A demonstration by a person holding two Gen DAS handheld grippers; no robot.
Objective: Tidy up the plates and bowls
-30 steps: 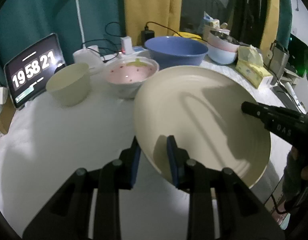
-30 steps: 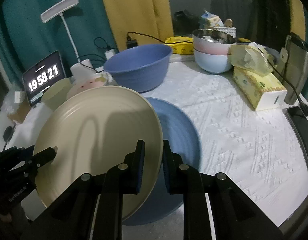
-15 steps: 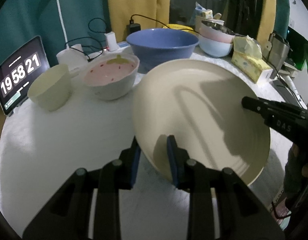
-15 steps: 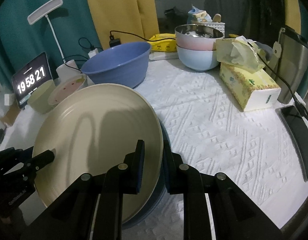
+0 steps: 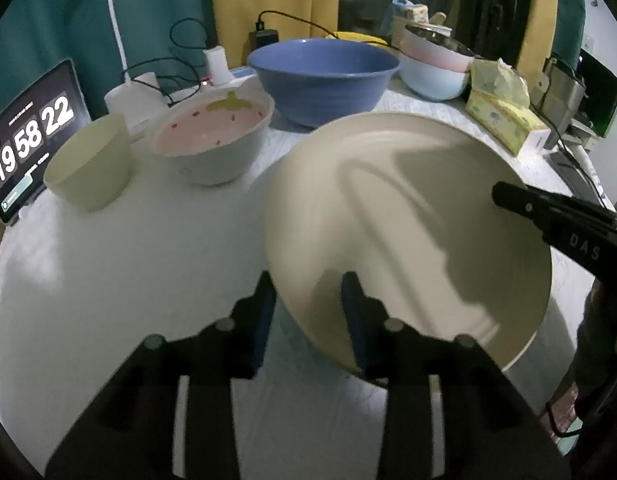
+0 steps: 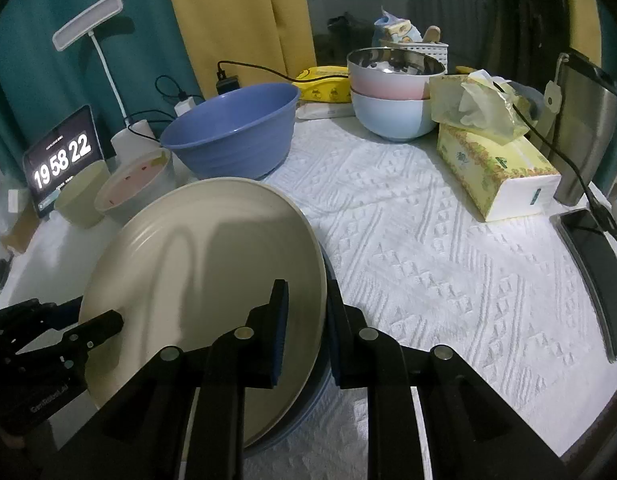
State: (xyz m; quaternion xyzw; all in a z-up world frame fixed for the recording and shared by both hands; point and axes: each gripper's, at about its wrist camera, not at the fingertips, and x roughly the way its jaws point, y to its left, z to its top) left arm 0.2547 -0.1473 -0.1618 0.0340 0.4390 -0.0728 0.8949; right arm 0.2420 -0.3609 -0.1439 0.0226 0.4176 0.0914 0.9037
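- Teal and yellow curtains hang behind a table point(image 6: 408, 240) covered with a white textured cloth, its far side crowded with bowls, cables and boxes.
- Under the cream plate point(image 6: 204, 280) lies a blue plate point(image 6: 326, 356), almost wholly hidden; only a thin blue sliver shows along its edge at about 4 o'clock in the right wrist view, and whether the two plates touch all round cannot be told.
- From the left wrist view the blue plate cannot be made out at all; the cream plate point(image 5: 408, 232) fills the right half and blocks it.
- The left gripper point(image 5: 308, 304) has just been opening its jaws; the plate's rim sits between the spread fingers, with a gap on the left side, so they no longer pinch it.
- The right gripper point(image 6: 306, 320) straddles the opposite rim, fingers close on either side and pinching the cream plate.
- At 12 o'clock from the plate stands a big blue bowl point(image 6: 232, 132); at 10 o'clock a pink-lined bowl point(image 5: 212, 140) and, just beside it, a pale green cup point(image 5: 88, 164).
- Further back at 1 o'clock, a steel-lined pink bowl point(image 6: 392, 72) sits stacked in a light blue bowl point(image 6: 392, 116), a tissue box point(image 6: 496, 172) beside them.
- A tablet clock point(image 6: 62, 160) and a white desk lamp point(image 6: 88, 20) are at the far left edge; a dark phone point(image 6: 592, 276) is partly cut off at the right.
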